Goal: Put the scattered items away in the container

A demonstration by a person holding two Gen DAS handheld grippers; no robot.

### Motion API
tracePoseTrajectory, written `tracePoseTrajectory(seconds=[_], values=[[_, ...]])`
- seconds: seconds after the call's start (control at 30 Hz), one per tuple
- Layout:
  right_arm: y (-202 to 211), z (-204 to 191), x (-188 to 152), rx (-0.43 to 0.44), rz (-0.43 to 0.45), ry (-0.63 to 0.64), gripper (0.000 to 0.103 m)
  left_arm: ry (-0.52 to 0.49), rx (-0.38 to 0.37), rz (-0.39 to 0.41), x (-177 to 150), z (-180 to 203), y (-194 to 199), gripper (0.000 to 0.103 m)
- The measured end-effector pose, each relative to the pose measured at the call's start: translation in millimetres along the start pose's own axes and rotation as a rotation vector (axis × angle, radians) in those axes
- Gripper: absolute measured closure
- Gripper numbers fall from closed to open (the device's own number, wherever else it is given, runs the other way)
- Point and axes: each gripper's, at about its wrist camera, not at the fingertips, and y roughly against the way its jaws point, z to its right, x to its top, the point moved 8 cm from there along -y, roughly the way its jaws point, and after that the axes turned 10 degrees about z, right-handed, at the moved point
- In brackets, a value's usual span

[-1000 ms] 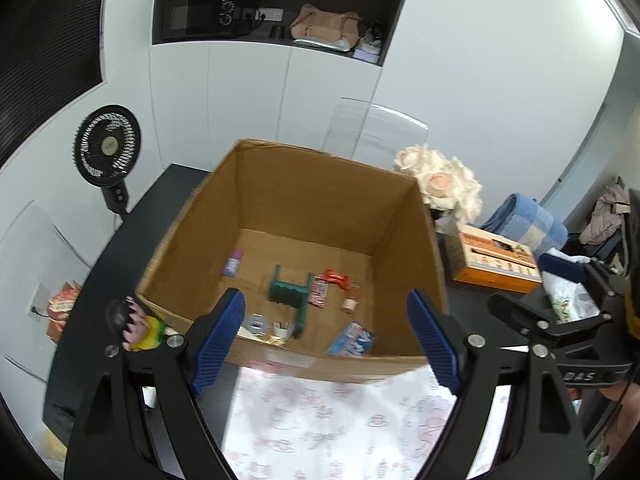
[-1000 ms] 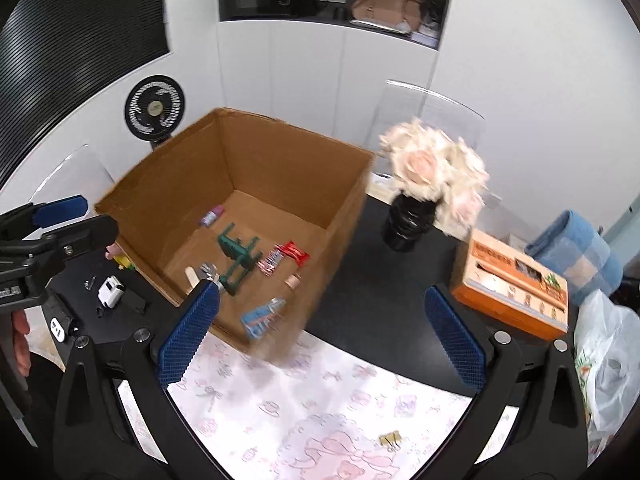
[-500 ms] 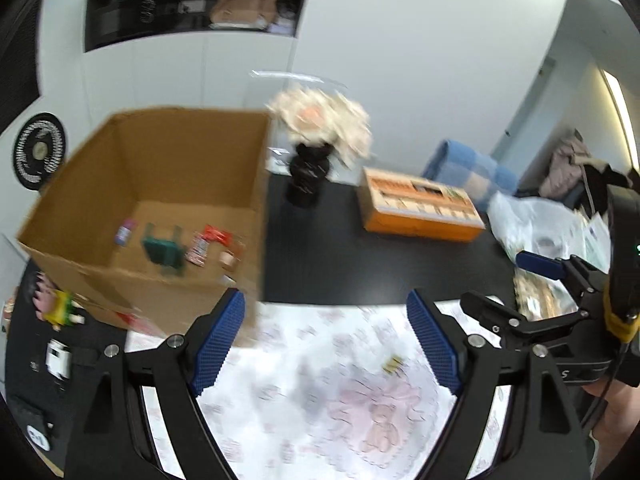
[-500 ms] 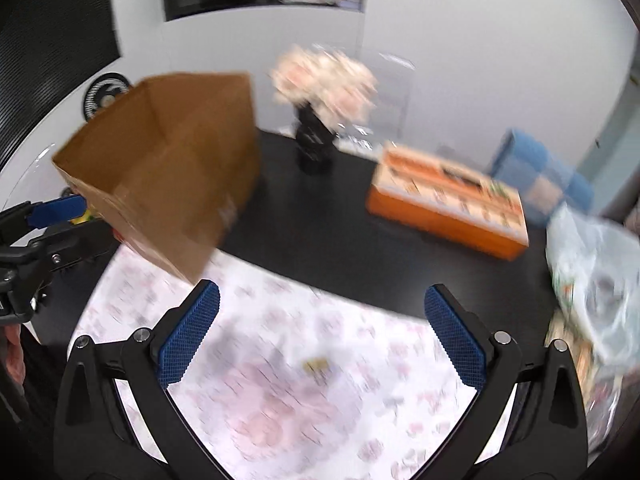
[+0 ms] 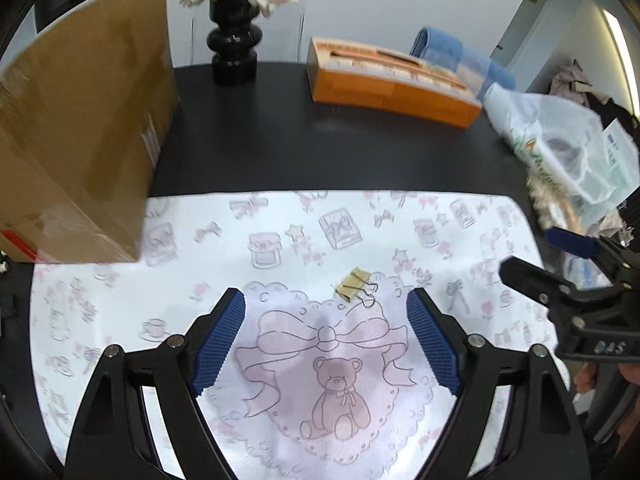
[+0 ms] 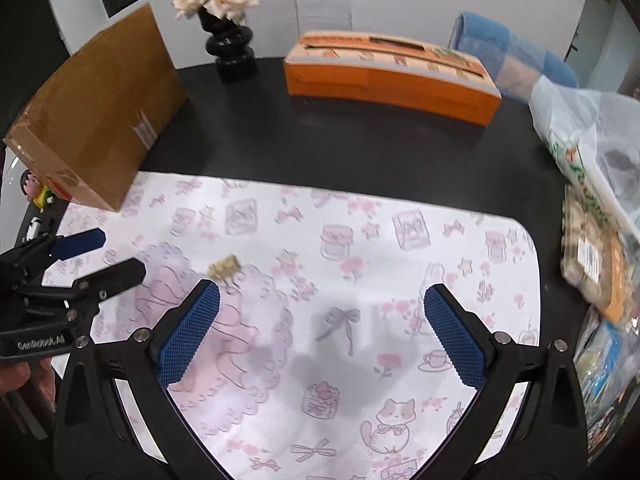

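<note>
Both hand-held grippers, left [image 5: 326, 340] and right [image 6: 322, 330], hang spread and empty above a patterned mat [image 5: 280, 240]; a gold binder clip [image 5: 352, 283] lies right of the cardboard box [image 5: 80, 120].

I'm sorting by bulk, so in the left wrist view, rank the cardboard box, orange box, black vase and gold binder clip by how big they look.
1. cardboard box, though it is nearest
2. orange box
3. black vase
4. gold binder clip

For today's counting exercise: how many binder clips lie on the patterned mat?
1: a gold binder clip on the patterned mat, just ahead of the left tongs. Others may hide behind the cardboard box.
</note>
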Motion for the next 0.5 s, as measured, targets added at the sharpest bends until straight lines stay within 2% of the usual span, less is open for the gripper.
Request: tracePoseTrajectory(seconds=[0.17, 0.4, 0.47, 0.5], values=[[-13, 7, -8, 0.011, -0.004, -0.032, 0.0, -0.029, 0.027, -0.056, -25, 12, -33, 0.021], [-28, 11, -10, 0.027, -0.001, -0.066, 0.0, -0.08, 0.036, -0.085, -39, 26, -57, 0.022], [-32, 12, -11, 0.032, -0.001, -0.076, 0.0, -0.111, 0.034, -0.077, -38, 31, -61, 0.025], [-35, 12, -11, 0.034, 0.0, -0.081, 0.0, -0.132, 0.035, -0.07, -37, 34, -63, 0.033]])
